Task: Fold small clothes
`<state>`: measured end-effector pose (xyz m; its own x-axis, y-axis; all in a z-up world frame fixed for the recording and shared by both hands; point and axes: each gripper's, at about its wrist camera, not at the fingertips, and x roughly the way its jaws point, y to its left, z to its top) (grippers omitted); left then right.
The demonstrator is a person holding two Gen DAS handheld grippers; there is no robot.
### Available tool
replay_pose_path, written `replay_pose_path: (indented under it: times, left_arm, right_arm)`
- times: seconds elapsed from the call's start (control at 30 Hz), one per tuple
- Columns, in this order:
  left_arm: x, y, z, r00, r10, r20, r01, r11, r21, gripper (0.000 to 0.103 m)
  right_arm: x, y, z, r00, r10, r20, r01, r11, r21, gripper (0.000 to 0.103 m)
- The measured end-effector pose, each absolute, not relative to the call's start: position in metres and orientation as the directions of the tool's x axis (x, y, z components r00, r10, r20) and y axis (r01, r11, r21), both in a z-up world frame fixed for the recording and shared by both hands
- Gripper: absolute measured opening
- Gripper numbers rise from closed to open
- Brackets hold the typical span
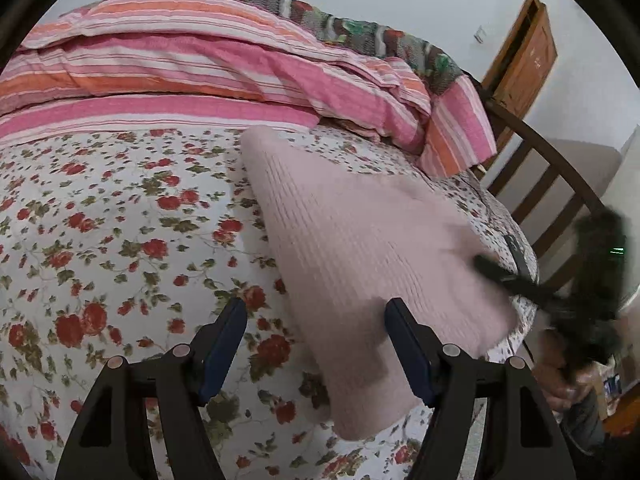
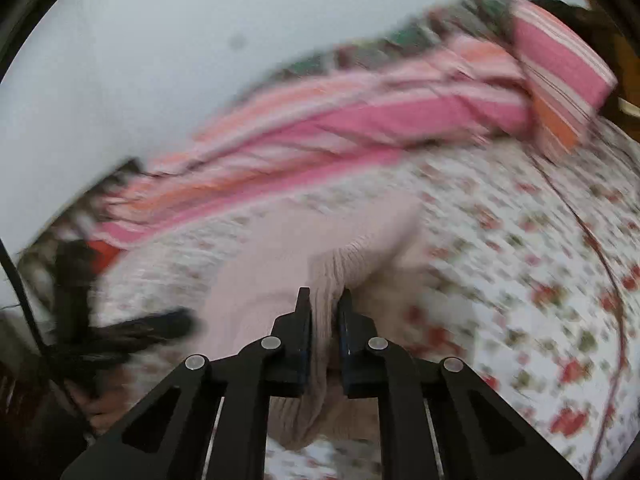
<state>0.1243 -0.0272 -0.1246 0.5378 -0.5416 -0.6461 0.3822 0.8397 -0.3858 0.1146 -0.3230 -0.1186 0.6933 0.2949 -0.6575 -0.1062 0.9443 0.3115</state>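
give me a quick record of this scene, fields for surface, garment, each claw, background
surface: bed with floral sheet
garment: pink knit garment, lying on the sheet
left claw: open, nothing between its fingers, one finger over the garment's edge
right claw: shut on a fold of the garment
background: striped pink and orange bedding, wooden bed frame, wooden door

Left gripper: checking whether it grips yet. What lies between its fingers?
Only the flowered bedsheet; the pink garment passes its right finger, in the left wrist view.

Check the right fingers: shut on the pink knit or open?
Shut on it. The right gripper has a ridge of the pink knit garment pinched between its nearly closed fingers.
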Motion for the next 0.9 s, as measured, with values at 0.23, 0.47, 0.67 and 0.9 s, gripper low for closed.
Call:
replay_pose_path:
  times: [0.23, 0.47, 0.67, 0.9]
  left_arm:
    - [0.089, -0.04, -0.132, 0.497, -0.543, -0.677, 0.476, 0.823, -0.311, 0.07]
    - [0.06, -0.061, -0.15, 0.517, -0.485, -0.706, 0.508, 0.837, -0.203, 0.069]
    - [0.067, -0.068, -0.14, 0.555, -0.455, -0.696, 0.452, 0.868, -0.207, 0.023]
    - [0.064, -0.043, -0.144, 0.554, -0.486, -0.676, 0.428, 0.863, -0.27, 0.014]
  right_arm:
    - [0.08, -0.335, -0.103, 0.738, 0.317, -0.596, -0.11, 0.927, 0.357, 0.036]
    - [0.063, -0.323, -0.108, 0.7, 0.376, -0.607, -0.161, 0.911, 0.38, 0.036]
    - [0.079, -0.311, -0.114, 0.666, 0.399, -0.63, -0.161, 0.902, 0.401, 0.008]
    - [0.071, -0.318, -0.132, 0.668, 0.31, -0.677, -0.123, 0.943, 0.31, 0.004]
